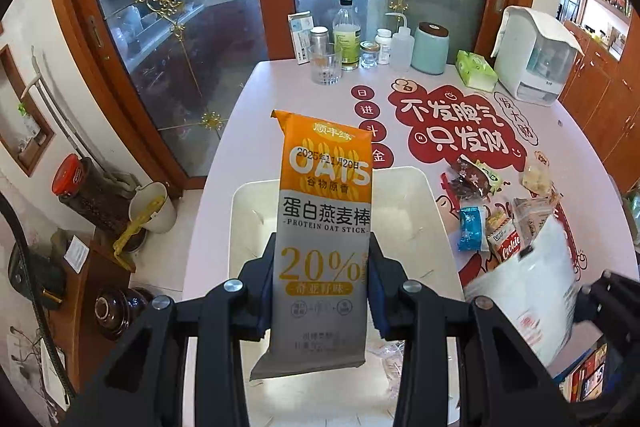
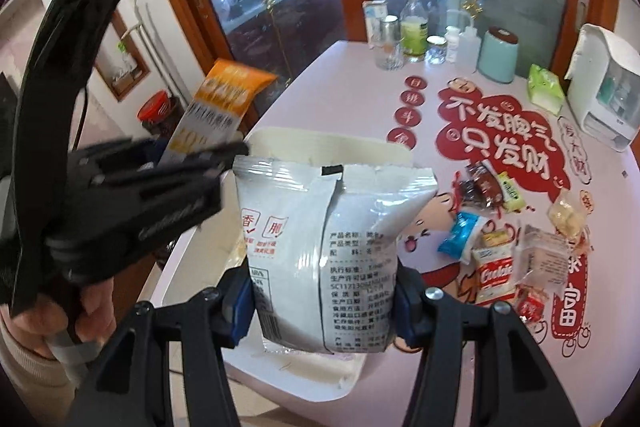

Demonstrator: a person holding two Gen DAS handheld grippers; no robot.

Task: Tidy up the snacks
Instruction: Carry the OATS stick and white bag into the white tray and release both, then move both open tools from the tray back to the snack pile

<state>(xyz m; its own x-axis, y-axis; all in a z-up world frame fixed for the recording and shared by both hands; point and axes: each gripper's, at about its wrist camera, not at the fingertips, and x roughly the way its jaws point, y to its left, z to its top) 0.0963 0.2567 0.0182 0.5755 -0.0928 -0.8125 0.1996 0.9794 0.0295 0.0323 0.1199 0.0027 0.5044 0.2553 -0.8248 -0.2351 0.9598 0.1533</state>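
My left gripper (image 1: 322,279) is shut on an orange and grey protein oat stick pack (image 1: 324,227), held upright above a white bin (image 1: 424,203). My right gripper (image 2: 324,299) is shut on a white snack bag (image 2: 332,227), held over the same bin (image 2: 280,143). The left gripper with the oat stick (image 2: 224,99) shows at the left of the right wrist view. Loose snacks lie on the table to the right of the bin: a blue packet (image 1: 472,229), a red cookie pack (image 1: 506,245), dark wrapped sweets (image 1: 470,181).
The table (image 1: 280,83) has a red cartoon print. At its far edge stand a glass (image 1: 326,65), bottles (image 1: 346,35), a teal canister (image 1: 431,47), a green tissue pack (image 1: 476,71) and a white appliance (image 1: 534,55). Jars and a jug sit on the floor at left.
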